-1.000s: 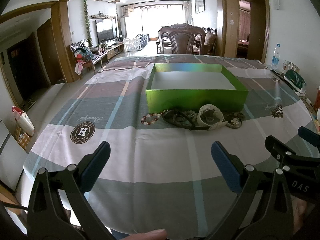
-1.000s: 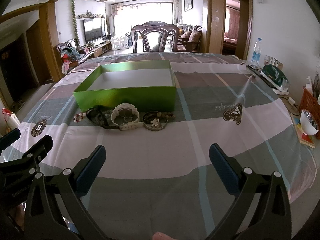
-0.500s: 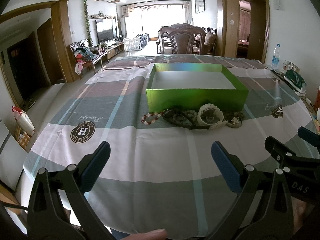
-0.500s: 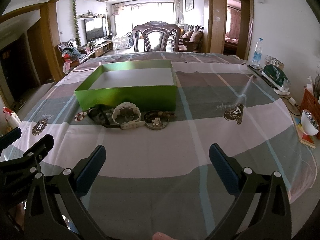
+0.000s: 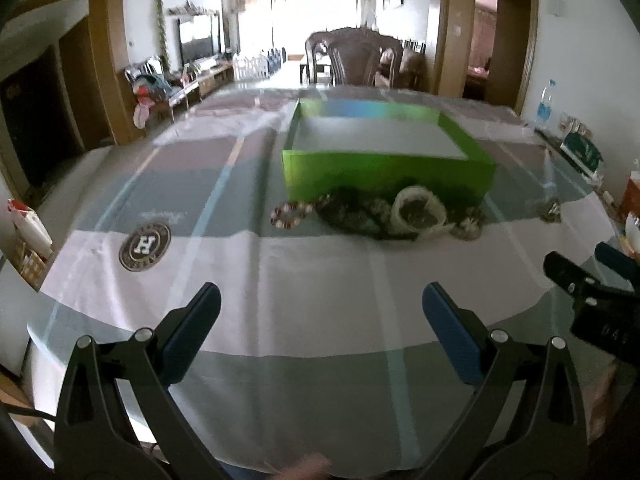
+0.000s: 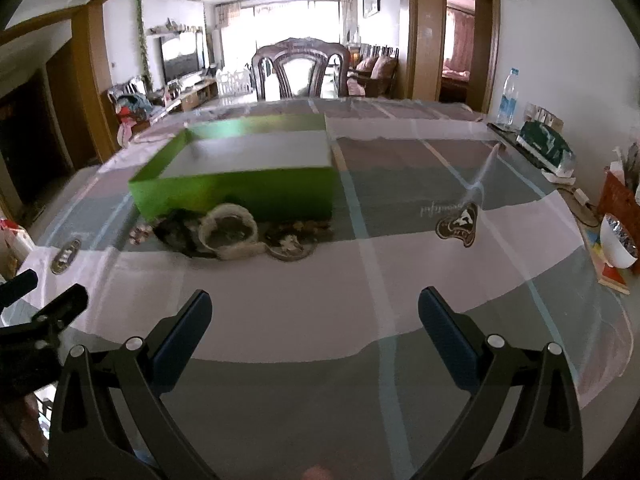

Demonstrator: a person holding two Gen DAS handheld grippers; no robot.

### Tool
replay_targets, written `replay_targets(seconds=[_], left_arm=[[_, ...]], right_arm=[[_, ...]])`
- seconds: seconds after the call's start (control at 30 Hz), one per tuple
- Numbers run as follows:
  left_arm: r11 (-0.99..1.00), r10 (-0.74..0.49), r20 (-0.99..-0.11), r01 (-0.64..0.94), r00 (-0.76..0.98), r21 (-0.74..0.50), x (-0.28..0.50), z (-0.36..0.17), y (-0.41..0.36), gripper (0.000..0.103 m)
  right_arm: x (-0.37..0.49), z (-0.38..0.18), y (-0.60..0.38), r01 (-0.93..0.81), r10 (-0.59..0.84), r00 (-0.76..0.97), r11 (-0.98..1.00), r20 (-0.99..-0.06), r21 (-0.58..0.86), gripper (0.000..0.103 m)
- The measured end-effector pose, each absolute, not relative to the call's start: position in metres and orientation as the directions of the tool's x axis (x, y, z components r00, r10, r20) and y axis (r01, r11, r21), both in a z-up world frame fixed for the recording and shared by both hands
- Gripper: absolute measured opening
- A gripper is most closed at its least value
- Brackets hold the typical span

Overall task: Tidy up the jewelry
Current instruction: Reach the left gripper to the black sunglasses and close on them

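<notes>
A: Dining room w/ plaid cloth over table [image 5: 320,280]; green box [image 5: 384,168] mid-table, open top, white floor bare inside. Jewelry in a row touching or just beside box's near wall: bead bracelet [image 5: 290,214] at left end, dark tangled piece [image 5: 348,216] next, white watch [image 5: 418,210] beside that, small flower piece [image 5: 468,222] at right end.

B: Vs 0.5 s ago?

A: Both cams moved closer to box and pile; pile sits lower and bigger in right wrist view, box [image 6: 236,188] swung left there. Both views blurred now, so detail on pieces lost. Jewelry itself same order, not shifted. White watch [image 6: 228,226] still upright-ish on its band.

B: Grippers?

A: Left gripper [image 5: 320,328] spread wide, blue pads well apart, nothing between. Right gripper [image 6: 314,328] same: wide, holding nothing. Both short of pile, over bare cloth.

B: Writing?

A: Round "H" crest [image 5: 145,247] printed on cloth left of pile; rim lettering too blurred. Script word + shield crest [image 6: 458,224] on right, can't read. Faint white letters on right gripper's body [image 5: 608,332] in left wrist view, not legible.

B: Room to move?

A: Wide bare cloth between fingers and pile. Right edge crowded: water bottle [image 6: 508,100], dark green pack [image 6: 546,146], white bowl [image 6: 620,242], red basket [image 6: 620,196]. Chair [image 6: 300,72] behind far edge.
</notes>
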State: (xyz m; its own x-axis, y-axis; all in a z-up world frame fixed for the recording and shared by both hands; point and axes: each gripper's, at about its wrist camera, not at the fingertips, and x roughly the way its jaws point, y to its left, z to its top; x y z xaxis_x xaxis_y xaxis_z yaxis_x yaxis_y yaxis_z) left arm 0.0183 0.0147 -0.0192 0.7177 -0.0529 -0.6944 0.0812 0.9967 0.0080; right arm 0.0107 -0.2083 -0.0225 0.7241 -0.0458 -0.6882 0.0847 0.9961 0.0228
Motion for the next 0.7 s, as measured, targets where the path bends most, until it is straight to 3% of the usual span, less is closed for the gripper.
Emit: replay_targets(seconds=[0.1, 0.17, 0.23, 0.4, 0.6, 0.67, 0.7], left_arm=[[0.997, -0.06, -0.728, 0.082, 0.683, -0.005, 0.028, -0.03, 0.022, 0.084], [0.997, -0.046, -0.739, 0.075, 0.672, 0.007, 0.037, -0.033, 0.025, 0.074], [0.998, -0.028, -0.752, 0.063, 0.659, 0.018, 0.047, -0.035, 0.025, 0.068], [0.999, -0.02, -0.779, 0.046, 0.626, 0.011, 0.091, -0.038, 0.028, 0.06], [0.997, -0.015, -0.811, 0.066, 0.584, 0.03, 0.139, -0.054, 0.015, 0.055], [0.997, -0.008, -0.827, 0.073, 0.563, 0.039, 0.152, -0.064, 0.01, 0.049], [0.996, -0.011, -0.835, 0.078, 0.55, 0.038, 0.157, -0.069, 0.007, 0.041]], right_arm=[[0.023, -0.03, -0.21, 0.068, -0.043, 0.712, 0.998, -0.701, 0.008, 0.085], [0.04, -0.033, -0.209, 0.044, -0.024, 0.692, 0.999, -0.722, 0.009, 0.058], [0.059, -0.036, -0.204, 0.014, 0.009, 0.663, 1.0, -0.749, 0.024, 0.041], [0.109, -0.041, -0.168, -0.088, 0.073, 0.619, 0.996, -0.782, 0.024, 0.039], [0.15, -0.065, -0.145, -0.087, 0.009, 0.561, 0.995, -0.828, -0.048, 0.039], [0.15, -0.07, -0.146, -0.088, 0.004, 0.558, 0.995, -0.83, -0.054, 0.038], [0.148, -0.069, -0.148, -0.093, 0.009, 0.557, 0.994, -0.83, -0.051, 0.037]])
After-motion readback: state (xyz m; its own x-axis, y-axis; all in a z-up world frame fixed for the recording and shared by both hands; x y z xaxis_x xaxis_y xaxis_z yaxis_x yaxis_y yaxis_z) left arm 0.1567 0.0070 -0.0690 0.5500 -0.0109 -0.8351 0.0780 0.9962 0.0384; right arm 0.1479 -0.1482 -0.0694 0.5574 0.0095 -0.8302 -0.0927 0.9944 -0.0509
